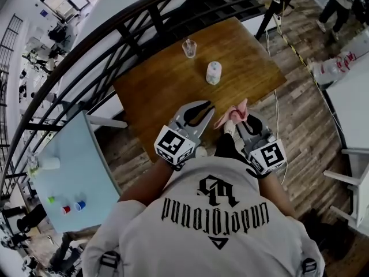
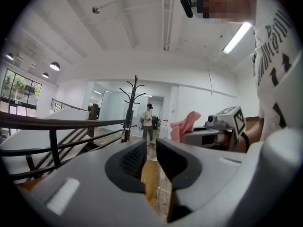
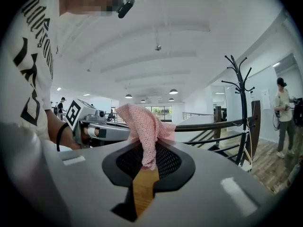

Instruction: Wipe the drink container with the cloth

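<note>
Right tongs (image 3: 147, 149) clamp one pink cloth (image 3: 142, 119); left tongs (image 2: 150, 151) closed, empty; one container (image 1: 213, 73) beyond.

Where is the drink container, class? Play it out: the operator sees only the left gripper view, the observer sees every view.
Observer: In the head view, the drink container stands upright on the wooden table, toward its middle.
Operator: Is anything else on that table?
Observer: A clear glass stands beyond the container and to its left, apart from it.
Operator: I see pink cloth beside me. Is it gripped?
Observer: Yes. The right gripper view shows the right gripper shut on the cloth, which hangs between its pads.
</note>
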Motion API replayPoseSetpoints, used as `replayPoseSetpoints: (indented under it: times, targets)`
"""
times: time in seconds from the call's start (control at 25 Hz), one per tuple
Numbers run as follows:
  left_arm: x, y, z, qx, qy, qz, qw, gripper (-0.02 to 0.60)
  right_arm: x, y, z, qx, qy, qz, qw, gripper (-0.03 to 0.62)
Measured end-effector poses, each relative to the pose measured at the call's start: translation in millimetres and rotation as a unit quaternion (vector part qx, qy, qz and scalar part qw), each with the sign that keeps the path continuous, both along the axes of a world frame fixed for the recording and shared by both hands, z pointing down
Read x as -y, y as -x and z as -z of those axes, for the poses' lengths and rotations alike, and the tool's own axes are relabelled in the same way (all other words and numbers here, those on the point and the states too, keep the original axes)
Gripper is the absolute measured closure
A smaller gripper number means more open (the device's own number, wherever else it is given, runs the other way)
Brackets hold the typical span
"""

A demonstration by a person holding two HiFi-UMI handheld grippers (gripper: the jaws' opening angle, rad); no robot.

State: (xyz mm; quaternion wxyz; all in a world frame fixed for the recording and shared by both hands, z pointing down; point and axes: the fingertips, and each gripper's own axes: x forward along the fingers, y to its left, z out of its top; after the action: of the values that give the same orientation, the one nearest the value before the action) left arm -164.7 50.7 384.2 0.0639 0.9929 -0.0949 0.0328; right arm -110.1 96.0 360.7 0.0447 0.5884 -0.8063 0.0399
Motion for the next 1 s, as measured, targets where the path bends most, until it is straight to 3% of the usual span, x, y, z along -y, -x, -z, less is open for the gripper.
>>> replayPoseSetpoints:
  times: [0.32, 0.52, 1.0]
  targets:
    - [38.5, -45.9, -19.5, 0.020, -0.004, 0.038, 0.9990, 0.453, 46.0, -54.3, -14.3, 0.007, -0.001, 0.029, 1.000, 0.551]
    - [67.1, -44.9, -37.6, 0.040, 0.011, 0.068, 0.9968, 0.398, 75.8, -56.6, -19.6, 0.006, 0.010, 0.048, 0.999, 0.551]
    - [129.8, -115.4, -88.2, 0.086, 0.003, 0.123, 0.9886, 0.279, 131.4, -135.8, -71.3, 0.017, 0.068, 0.065, 0.995, 0.551]
